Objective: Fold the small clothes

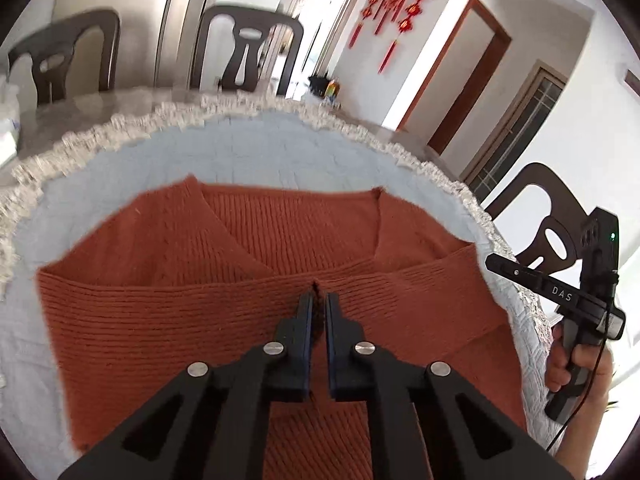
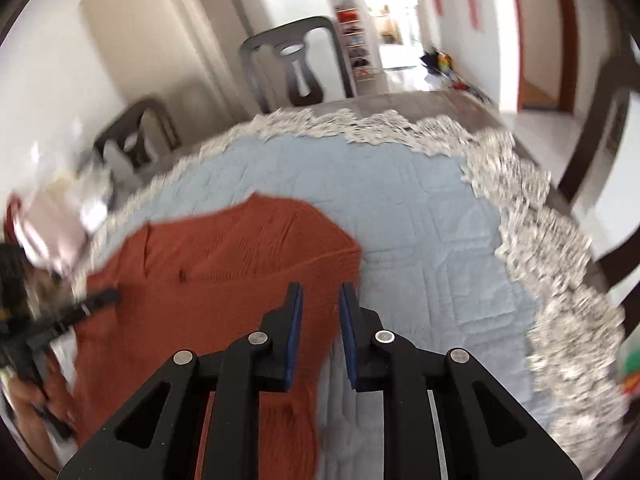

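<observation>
A: What has the left gripper point(image 1: 318, 300) got?

B: Its jaws are pinched onto the folded edge of the sweater point(image 1: 248, 304). A bit of rust knit shows between the blue pads point(image 1: 307, 320), and the fold line runs left and right straight across the tips.

A: And the sweater itself?

B: Under and ahead of that gripper, lying on the blue quilt point(image 1: 256, 148). Beyond the tips, the two upper panels slope in to make a V. The lower part is doubled up over the body, ribs running sideways. The quilt's lace edge point(image 1: 132, 128) curves round past the far side, and a chair point(image 1: 248, 48) stands behind the table.

A: The right gripper point(image 2: 320, 292)?

B: Released. The jaws stand apart with a clear gap and nothing is held between them. It is over the sweater's point(image 2: 224, 264) right edge: the knit lies below and left of the left finger, bare quilt point(image 2: 420, 248) right of the other. That view is blurred.

A: Can each see the other?

B: Yes. From the left wrist, the right gripper's body sits far right, off the quilt's edge, with the hand point(image 1: 568, 364) round its handle. From the right wrist, the left gripper point(image 2: 108, 298) is far left, its tips on the knit.
</observation>
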